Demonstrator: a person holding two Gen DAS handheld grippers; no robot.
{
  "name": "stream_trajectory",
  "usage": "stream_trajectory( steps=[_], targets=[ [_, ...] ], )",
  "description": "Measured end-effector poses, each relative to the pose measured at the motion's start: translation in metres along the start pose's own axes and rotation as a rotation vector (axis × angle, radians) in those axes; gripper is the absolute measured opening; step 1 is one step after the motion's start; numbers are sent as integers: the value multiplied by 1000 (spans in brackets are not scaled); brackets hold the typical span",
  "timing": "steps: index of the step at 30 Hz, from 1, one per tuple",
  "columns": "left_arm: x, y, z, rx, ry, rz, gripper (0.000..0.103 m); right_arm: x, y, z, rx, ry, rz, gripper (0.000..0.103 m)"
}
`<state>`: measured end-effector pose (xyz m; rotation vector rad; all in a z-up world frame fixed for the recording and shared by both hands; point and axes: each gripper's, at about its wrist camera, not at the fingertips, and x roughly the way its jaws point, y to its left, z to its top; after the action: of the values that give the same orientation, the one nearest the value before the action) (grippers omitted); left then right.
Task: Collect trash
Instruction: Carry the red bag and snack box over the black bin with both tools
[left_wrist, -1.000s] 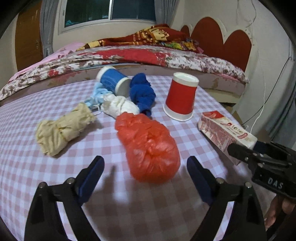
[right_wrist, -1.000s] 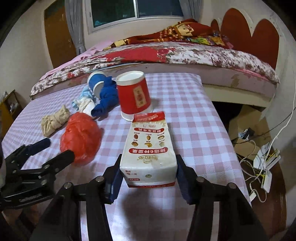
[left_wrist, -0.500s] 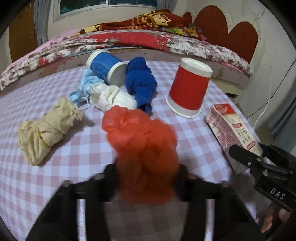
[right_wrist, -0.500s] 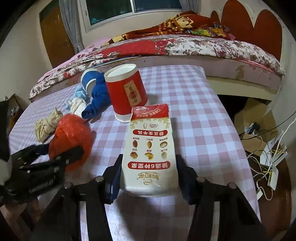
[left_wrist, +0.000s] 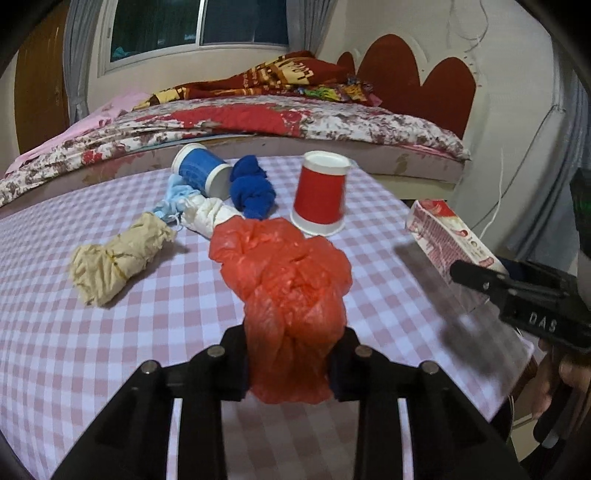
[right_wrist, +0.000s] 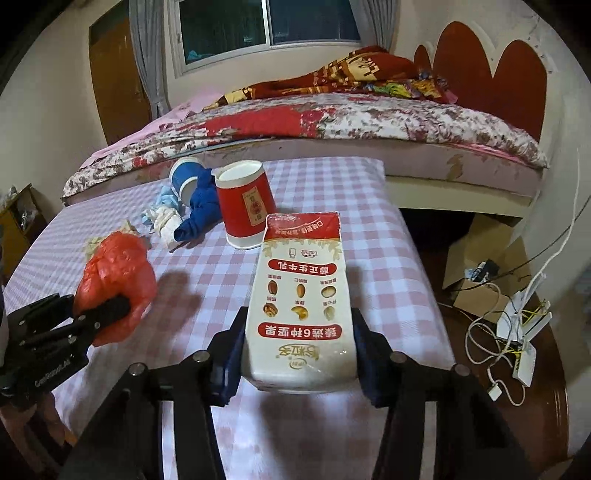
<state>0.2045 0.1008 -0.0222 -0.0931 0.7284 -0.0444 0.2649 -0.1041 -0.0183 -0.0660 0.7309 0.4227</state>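
Note:
My left gripper (left_wrist: 288, 365) is shut on a crumpled red plastic bag (left_wrist: 288, 295) and holds it just above the checked table (left_wrist: 110, 350). The bag (right_wrist: 114, 280) also shows in the right wrist view, clamped in the left gripper (right_wrist: 110, 310). My right gripper (right_wrist: 299, 350) is shut on a white and red milk carton (right_wrist: 301, 302), lifted off the table. The carton (left_wrist: 450, 240) shows at the right of the left wrist view.
On the table stand an upside-down red paper cup (left_wrist: 321, 195), a tipped blue cup (left_wrist: 199, 173), a blue cloth knot (left_wrist: 255, 192), a white wad (left_wrist: 207, 216) and a beige wad (left_wrist: 114, 258). A bed (right_wrist: 332, 122) lies behind. Cables (right_wrist: 513, 332) lie on the floor at right.
My left gripper closed on the red bag and raised it. My right gripper lifted the carton off the table and tilted it up.

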Motion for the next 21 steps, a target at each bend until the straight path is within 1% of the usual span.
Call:
stream_trajectory(
  steps=[4, 9, 15, 21],
  targets=[
    [-12, -8, -9, 10, -6, -12, 32, -25, -9, -11, 6, -18, -14, 52],
    [-26, -28, -18, 30, -17, -34, 32, -51, -20, -24, 0, -25, -34, 52],
    [-39, -60, -24, 78, -31, -73, 32, -83, -38, -44, -7, -40, -69, 52],
    [-49, -95, -29, 130, -39, -112, 32, -115, -69, -61, 41, -68, -96, 52]
  ],
)
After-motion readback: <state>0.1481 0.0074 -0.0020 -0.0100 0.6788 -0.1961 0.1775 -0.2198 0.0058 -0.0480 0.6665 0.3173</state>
